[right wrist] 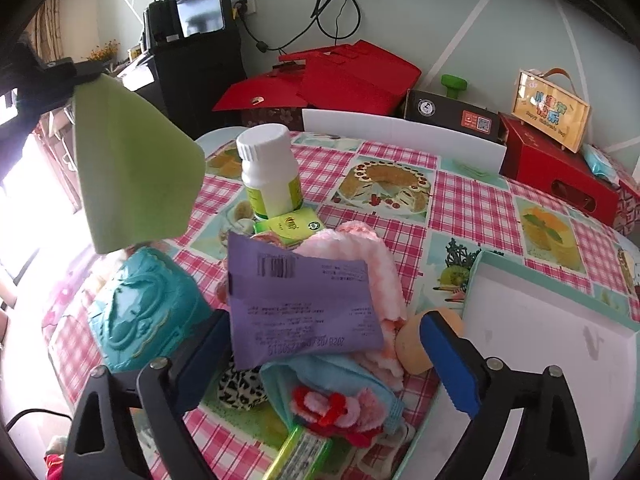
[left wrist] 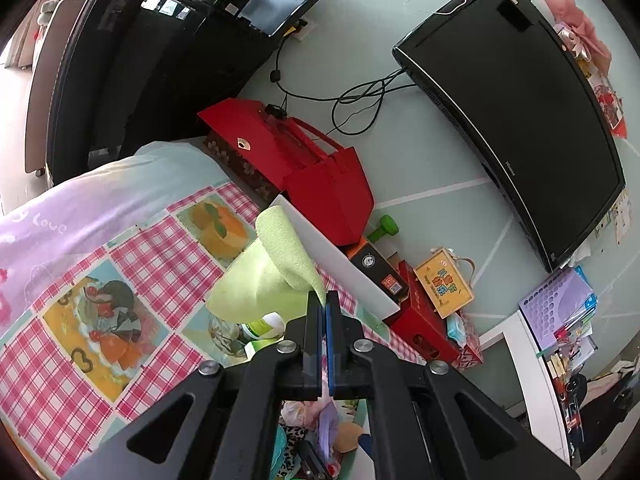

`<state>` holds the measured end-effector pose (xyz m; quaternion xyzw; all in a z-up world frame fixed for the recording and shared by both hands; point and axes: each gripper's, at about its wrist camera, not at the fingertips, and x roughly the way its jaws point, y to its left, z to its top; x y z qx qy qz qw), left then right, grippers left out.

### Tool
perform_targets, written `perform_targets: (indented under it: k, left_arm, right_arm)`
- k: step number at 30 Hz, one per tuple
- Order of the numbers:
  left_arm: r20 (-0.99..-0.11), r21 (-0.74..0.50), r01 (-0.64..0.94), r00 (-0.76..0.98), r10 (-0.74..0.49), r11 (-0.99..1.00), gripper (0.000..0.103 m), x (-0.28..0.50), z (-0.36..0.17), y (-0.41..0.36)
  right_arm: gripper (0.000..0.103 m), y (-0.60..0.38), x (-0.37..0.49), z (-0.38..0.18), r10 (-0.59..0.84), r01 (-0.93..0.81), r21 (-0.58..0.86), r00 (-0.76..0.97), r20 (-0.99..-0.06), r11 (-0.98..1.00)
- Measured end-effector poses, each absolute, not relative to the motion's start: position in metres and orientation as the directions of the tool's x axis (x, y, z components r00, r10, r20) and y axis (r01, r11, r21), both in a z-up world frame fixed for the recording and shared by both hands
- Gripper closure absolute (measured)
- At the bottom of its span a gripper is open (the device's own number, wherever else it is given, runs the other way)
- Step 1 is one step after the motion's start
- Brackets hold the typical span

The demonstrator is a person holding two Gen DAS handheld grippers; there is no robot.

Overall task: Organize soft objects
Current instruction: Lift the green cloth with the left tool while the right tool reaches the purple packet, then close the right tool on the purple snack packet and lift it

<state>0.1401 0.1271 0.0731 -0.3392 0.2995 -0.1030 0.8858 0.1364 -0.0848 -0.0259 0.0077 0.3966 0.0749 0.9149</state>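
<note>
Left claw is clenching the green cloth, dangling at upper left in the right view. Right claw is gaping over the pile; pink towel and blue cloth are waiting, white box looking bare.

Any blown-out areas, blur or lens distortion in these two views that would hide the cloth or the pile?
Left wrist view: strong fisheye bending, the TV bowed; green cloth sharp, evenly lit, pinched in the left gripper. Right wrist view: window glare washes out the left edge behind the cloth; the purple paper and pile stay readable between the open right gripper.
</note>
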Motion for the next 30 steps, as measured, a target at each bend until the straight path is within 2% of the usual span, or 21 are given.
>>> perform_targets:
  k: [4, 10, 12, 14, 21, 23, 24, 26, 30]
  left_arm:
    - [-0.469, -0.664, -0.027, 0.794, -0.387, 0.747, 0.102, 0.142, 0.069, 0.128]
    - [-0.477, -0.664, -0.028, 0.785, -0.395, 0.747, 0.102, 0.144, 0.067, 0.126]
    - [-0.477, -0.662, -0.024, 0.784, -0.397, 0.749, 0.102, 0.145, 0.067, 0.125]
    - [-0.479, -0.661, -0.024, 0.783, -0.397, 0.75, 0.102, 0.145, 0.066, 0.125]
    - [-0.486, -0.656, -0.025, 0.779, -0.397, 0.755, 0.102, 0.146, 0.066, 0.124]
    - [-0.488, -0.653, -0.023, 0.777, -0.397, 0.757, 0.102, 0.147, 0.066, 0.123]
    - [-0.489, -0.651, -0.022, 0.777, -0.397, 0.758, 0.102, 0.147, 0.065, 0.122]
    - [-0.492, -0.648, -0.021, 0.775, -0.398, 0.761, 0.102, 0.147, 0.065, 0.12]
    - [-0.495, -0.642, -0.019, 0.773, -0.396, 0.766, 0.102, 0.147, 0.065, 0.118]
  right_arm:
    - [0.011, -0.084, 0.141, -0.026, 0.151, -0.127, 0.087, 0.678, -0.719, 0.988]
    - [0.034, -0.097, 0.144, -0.027, 0.168, -0.094, 0.142, 0.674, -0.719, 0.985]
    - [0.05, -0.101, 0.144, -0.026, 0.176, -0.09, 0.157, 0.674, -0.717, 0.983]
    - [0.051, -0.107, 0.144, -0.026, 0.19, -0.082, 0.182, 0.668, -0.719, 0.98]
    - [0.069, -0.127, 0.141, -0.025, 0.201, -0.043, 0.233, 0.672, -0.713, 0.972]
    - [0.07, -0.134, 0.14, -0.025, 0.208, -0.032, 0.253, 0.672, -0.711, 0.967]
    - [0.076, -0.136, 0.14, -0.025, 0.208, -0.025, 0.259, 0.672, -0.71, 0.965]
    - [0.083, -0.14, 0.139, -0.025, 0.212, -0.02, 0.269, 0.672, -0.71, 0.963]
    - [0.088, -0.145, 0.139, -0.025, 0.21, -0.008, 0.277, 0.671, -0.711, 0.961]
